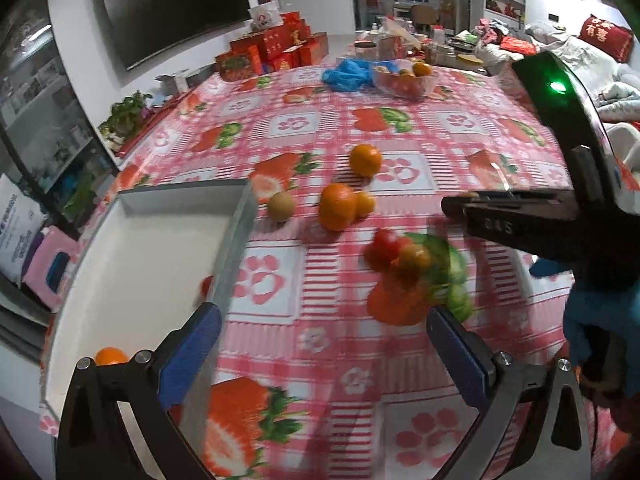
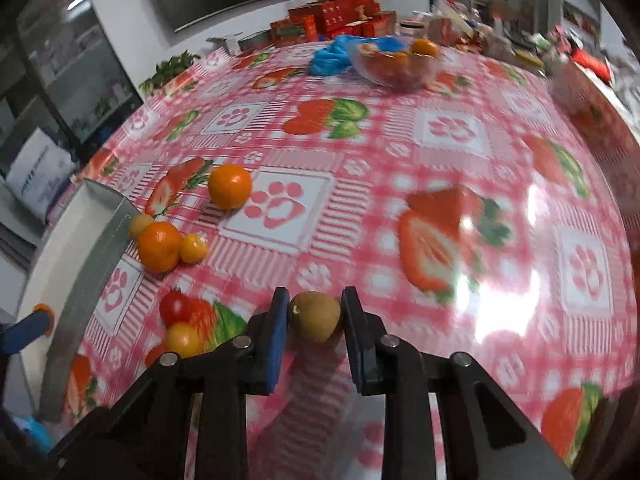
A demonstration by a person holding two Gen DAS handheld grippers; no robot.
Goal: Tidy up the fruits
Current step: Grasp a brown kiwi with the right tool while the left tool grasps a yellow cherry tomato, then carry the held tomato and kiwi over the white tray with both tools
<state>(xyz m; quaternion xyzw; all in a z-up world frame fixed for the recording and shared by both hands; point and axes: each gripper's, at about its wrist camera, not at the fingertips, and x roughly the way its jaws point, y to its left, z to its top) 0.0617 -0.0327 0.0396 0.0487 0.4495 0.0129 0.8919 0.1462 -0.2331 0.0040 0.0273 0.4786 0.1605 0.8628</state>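
My right gripper (image 2: 315, 318) is shut on a brown kiwi (image 2: 315, 320), its blue pads pressing both sides just above the tablecloth. To its left lie a red tomato (image 2: 176, 306) and a small yellow fruit (image 2: 184, 338). Farther off are two oranges (image 2: 159, 246) (image 2: 230, 186), a small orange (image 2: 193, 248) and a second brown fruit (image 2: 141, 225) by the white tray (image 2: 92, 264). My left gripper (image 1: 324, 344) hangs open over the tray's grey wall (image 1: 236, 248), with nothing between its fingers. One orange (image 1: 111, 356) sits inside the tray.
A clear bowl of fruit (image 2: 392, 66) and a blue plastic bag (image 2: 332, 56) stand at the table's far side, with red boxes (image 1: 276, 48) behind them. The strawberry tablecloth (image 2: 440, 140) stretches to the right. The tray sits at the table's left edge.
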